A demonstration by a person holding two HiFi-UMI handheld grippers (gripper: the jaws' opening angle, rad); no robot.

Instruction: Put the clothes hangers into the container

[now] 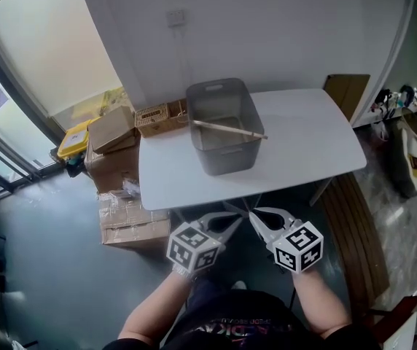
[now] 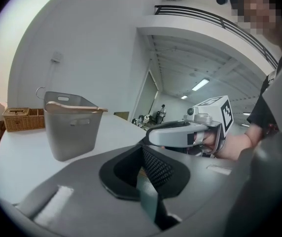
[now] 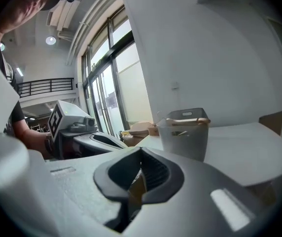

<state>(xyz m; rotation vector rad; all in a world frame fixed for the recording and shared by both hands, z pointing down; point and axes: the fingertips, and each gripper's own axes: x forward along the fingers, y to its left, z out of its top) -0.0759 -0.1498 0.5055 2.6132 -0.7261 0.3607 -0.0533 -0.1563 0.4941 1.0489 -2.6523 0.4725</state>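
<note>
One grey plastic tub-shaped container on white rectangular table. One pale wooden clothes hanger lying across container rim. Two tools: left gripper, right gripper, off table's near edge, jaws of each pressed together, gripping nothing. Print on dark shirt unreadable. One woven wicker basket beside container.

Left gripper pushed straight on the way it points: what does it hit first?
Probably the right gripper, whose grey fingers cross just ahead of the tips of the left gripper, though depth is unclear. Beyond lies the white table; the grey plastic bin stands off to the left.
</note>
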